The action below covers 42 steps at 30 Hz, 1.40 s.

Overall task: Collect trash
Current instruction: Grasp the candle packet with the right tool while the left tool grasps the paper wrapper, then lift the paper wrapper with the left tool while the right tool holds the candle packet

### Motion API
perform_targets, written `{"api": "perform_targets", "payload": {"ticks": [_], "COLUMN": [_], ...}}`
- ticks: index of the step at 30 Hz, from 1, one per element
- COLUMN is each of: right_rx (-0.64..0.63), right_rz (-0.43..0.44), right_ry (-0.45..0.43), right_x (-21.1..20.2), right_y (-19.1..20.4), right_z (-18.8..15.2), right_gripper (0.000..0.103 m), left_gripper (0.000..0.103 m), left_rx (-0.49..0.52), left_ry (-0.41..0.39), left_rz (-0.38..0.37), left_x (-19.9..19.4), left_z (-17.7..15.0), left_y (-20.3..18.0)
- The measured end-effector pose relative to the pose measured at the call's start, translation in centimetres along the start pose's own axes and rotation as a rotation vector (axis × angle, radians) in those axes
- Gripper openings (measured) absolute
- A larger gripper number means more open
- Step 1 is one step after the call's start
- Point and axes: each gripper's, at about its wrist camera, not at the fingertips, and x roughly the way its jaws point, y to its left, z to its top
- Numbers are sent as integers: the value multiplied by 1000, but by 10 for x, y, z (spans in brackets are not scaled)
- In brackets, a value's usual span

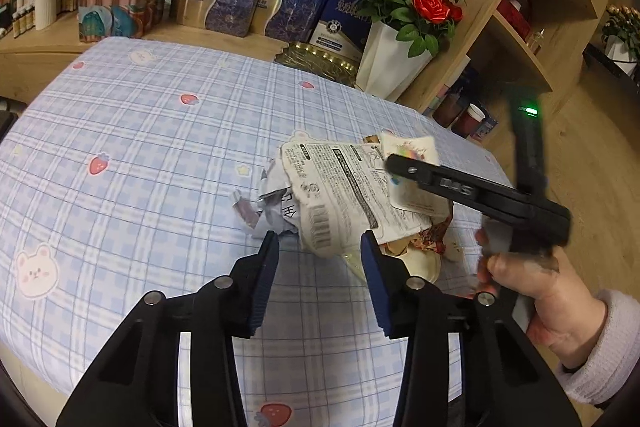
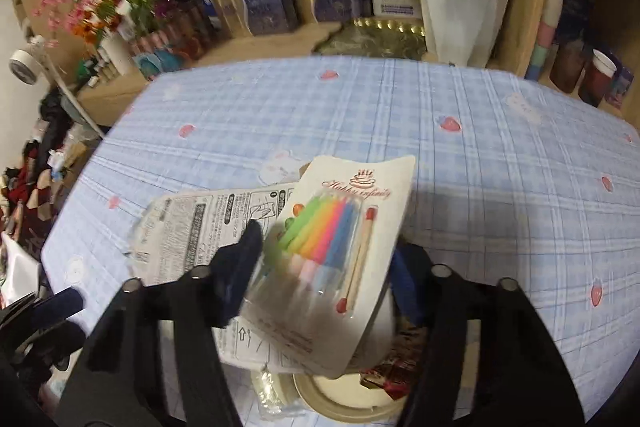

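Observation:
A heap of trash lies on the blue checked tablecloth (image 1: 140, 147): a printed white wrapper (image 1: 340, 187), crumpled silver paper (image 1: 272, 199), a paper bowl (image 1: 420, 263) and a red-brown wrapper (image 1: 436, 239). My left gripper (image 1: 319, 241) is open, its tips at the near edge of the printed wrapper, pads clear of it. A card pack of coloured candles (image 2: 340, 227) sits tilted on top of the heap. My right gripper (image 2: 328, 243) is shut on this pack, one finger at each side edge; the far finger is partly hidden behind the card. From the left wrist, the right gripper (image 1: 400, 167) reaches in from the right.
A hand (image 1: 532, 279) in a pale sleeve holds the right gripper. A white vase of red roses (image 1: 384, 63), a gold tray (image 1: 320, 59) and blue and gold boxes (image 1: 224, 7) line the table's far side. A wooden shelf (image 1: 520, 27) stands at the right.

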Motion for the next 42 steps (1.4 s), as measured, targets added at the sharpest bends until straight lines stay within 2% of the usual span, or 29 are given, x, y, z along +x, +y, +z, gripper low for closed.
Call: {"api": "perform_targets", "payload": {"ticks": [7, 8, 9, 10, 15, 21, 26, 29, 36, 38, 39, 42], "right_rx": [39, 50, 53, 55, 67, 86, 85, 108, 104, 100, 100, 117], "right_rz": [68, 73, 75, 77, 104, 167, 169, 175, 174, 170, 168, 178], "right_ry": [-104, -118, -127, -123, -103, -128, -110, -101, -99, -101, -106, -115], "right_x": [-35, -41, -44, -46, -48, -59, -57, -56, -60, -62, -64, -72], "right_y": [-17, -20, -21, -22, -29, -29, -30, -35, -35, -34, -34, -38], "right_z": [-10, -13, -14, -17, -32, -37, -47, -51, -55, -56, -56, -57], "right_gripper": [55, 50, 30, 20, 20, 15, 14, 14, 14, 14, 14, 14], "left_gripper": [41, 41, 41, 41, 41, 41, 41, 41, 41, 32, 18, 12], "left_rx": [-42, -56, -65, -75, -106, -148, -231, -268, -265, -228, -193, -146], "left_ry": [34, 45, 51, 59, 87, 99, 125, 132, 146, 140, 126, 122], "left_rz": [-15, -18, -25, -36, -59, -94, -157, -163, -207, -205, -191, -189], "left_x": [17, 22, 25, 28, 43, 54, 69, 76, 85, 81, 76, 63], "left_z": [9, 9, 10, 10, 13, 19, 23, 26, 30, 30, 30, 29], "left_y": [3, 4, 5, 5, 4, 10, 21, 28, 25, 19, 14, 6]}}
